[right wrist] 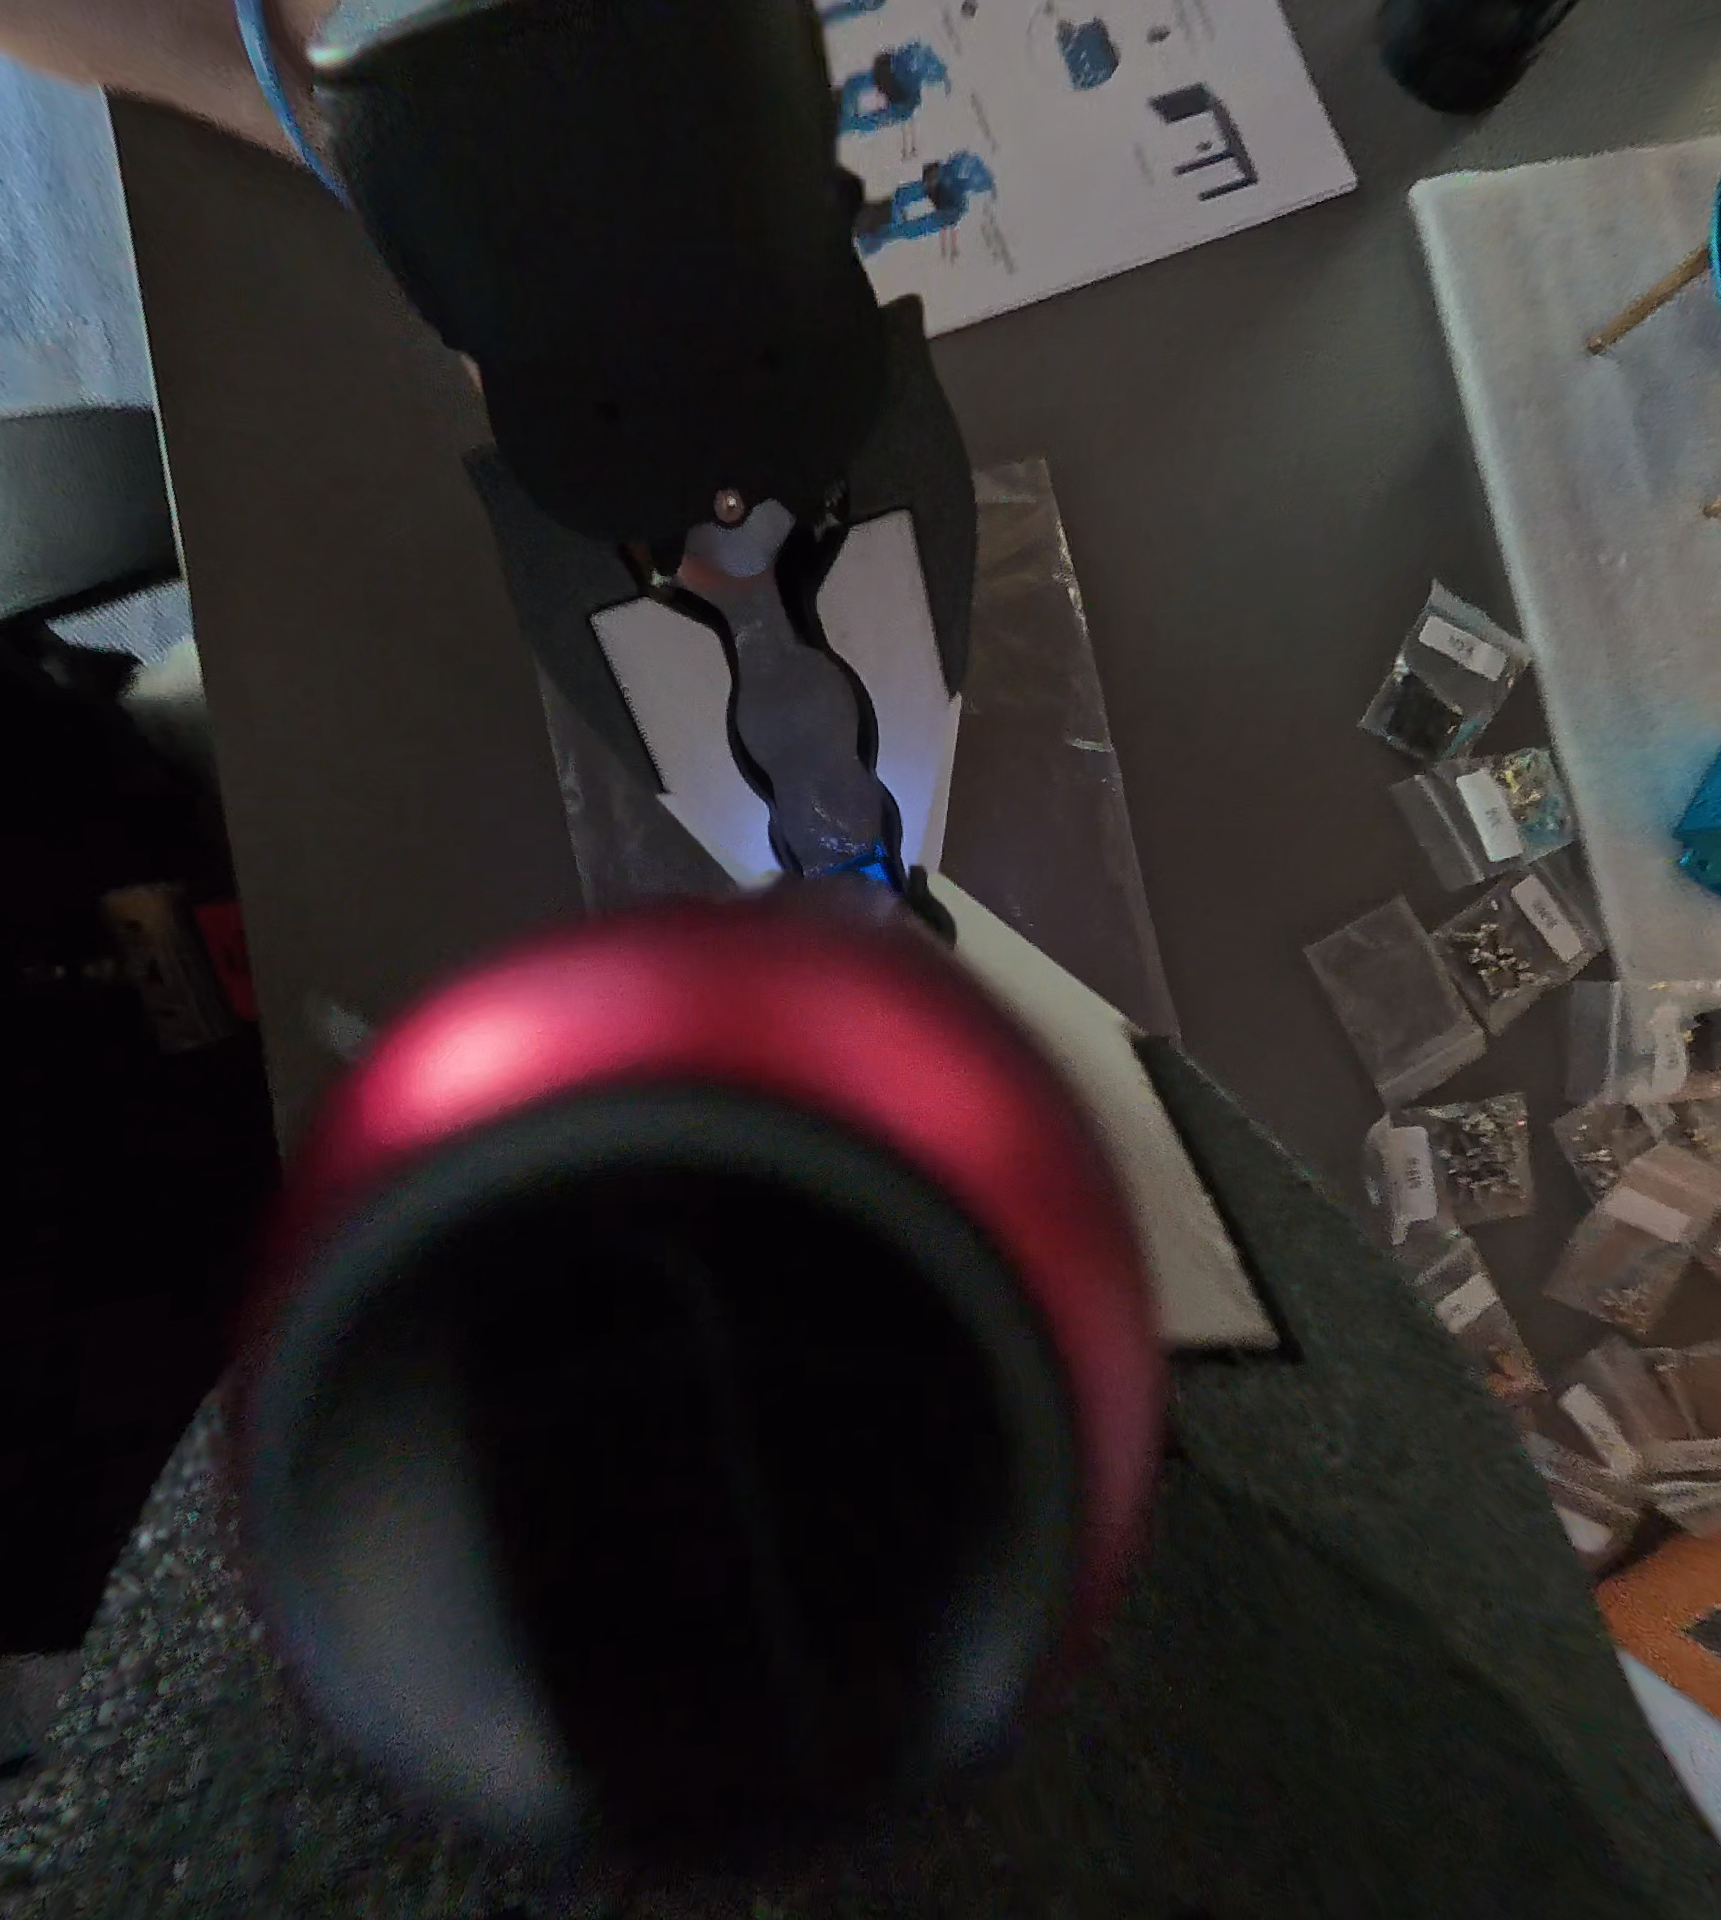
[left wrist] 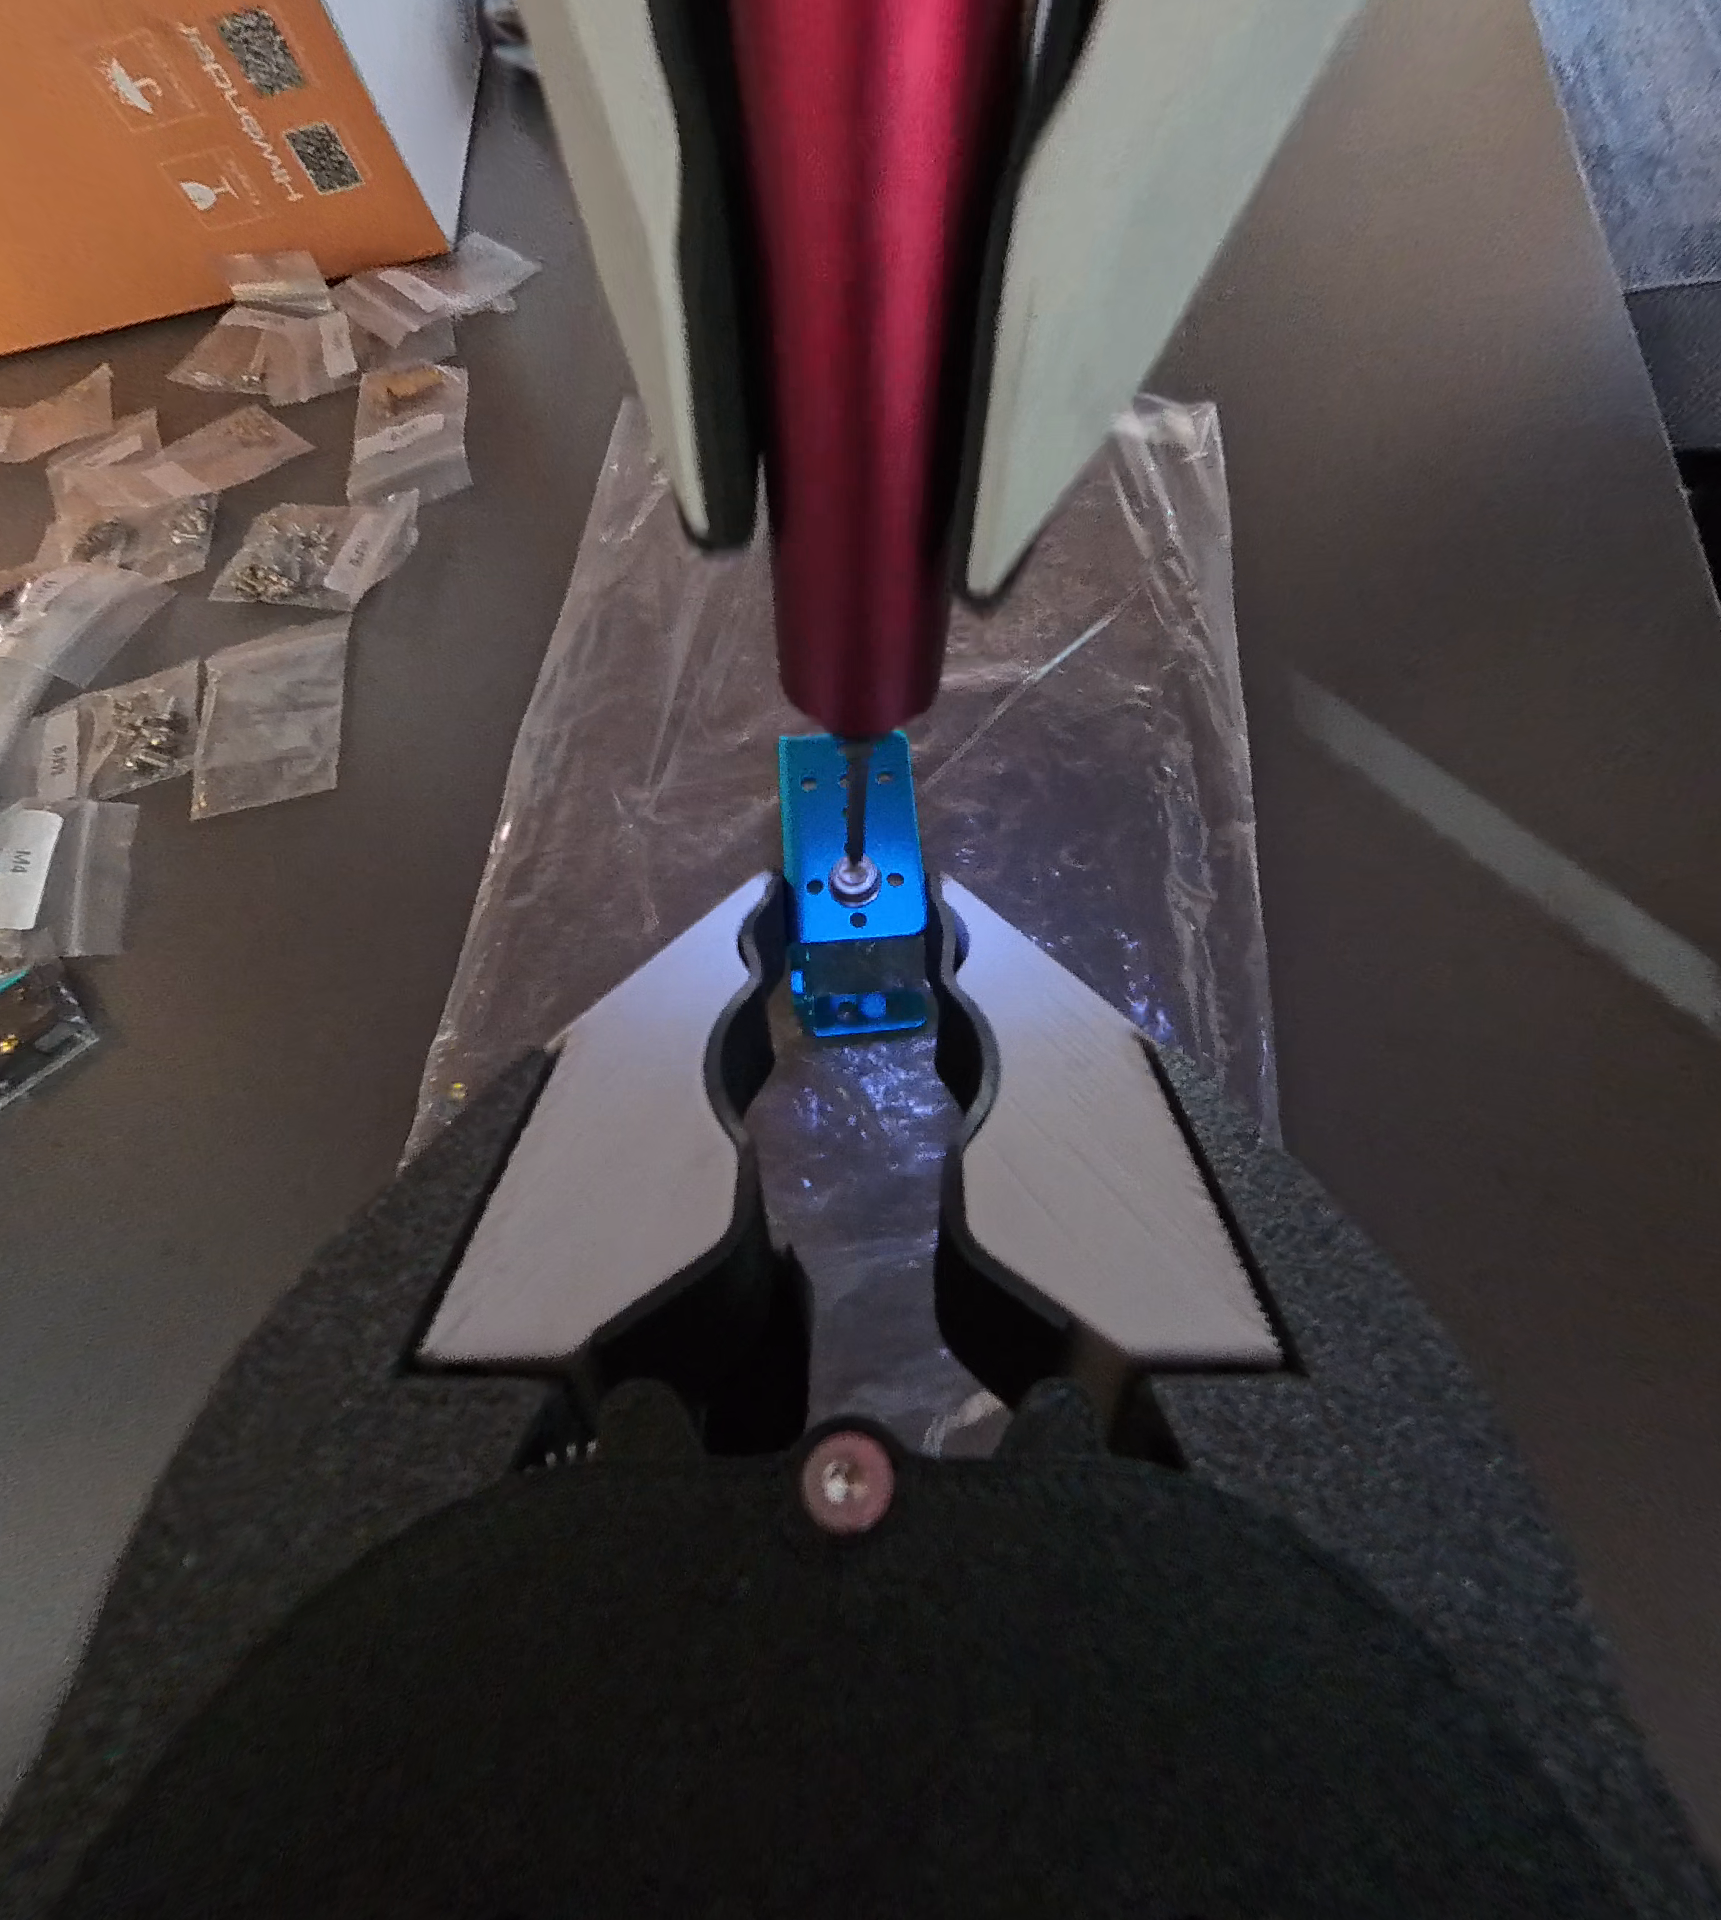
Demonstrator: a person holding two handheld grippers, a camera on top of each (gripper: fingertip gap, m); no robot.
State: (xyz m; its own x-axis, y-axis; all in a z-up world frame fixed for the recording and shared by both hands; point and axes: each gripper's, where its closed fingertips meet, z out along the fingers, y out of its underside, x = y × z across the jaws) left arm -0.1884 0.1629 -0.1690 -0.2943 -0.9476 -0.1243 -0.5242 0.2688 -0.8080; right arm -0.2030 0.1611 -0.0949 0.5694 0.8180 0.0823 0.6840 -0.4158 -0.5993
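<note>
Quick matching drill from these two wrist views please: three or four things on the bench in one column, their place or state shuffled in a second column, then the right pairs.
Things:
1. red screwdriver
2. blue bracket
3. small parts bags
4. clear plastic sheet

Places or states:
A. spread flat on the table under the bracket
B. clamped between the left gripper's fingers
C. scattered loose beside an orange box
D. held in the right gripper, tip down on a screw

Pairs: 1-D, 2-B, 3-C, 4-A
</note>
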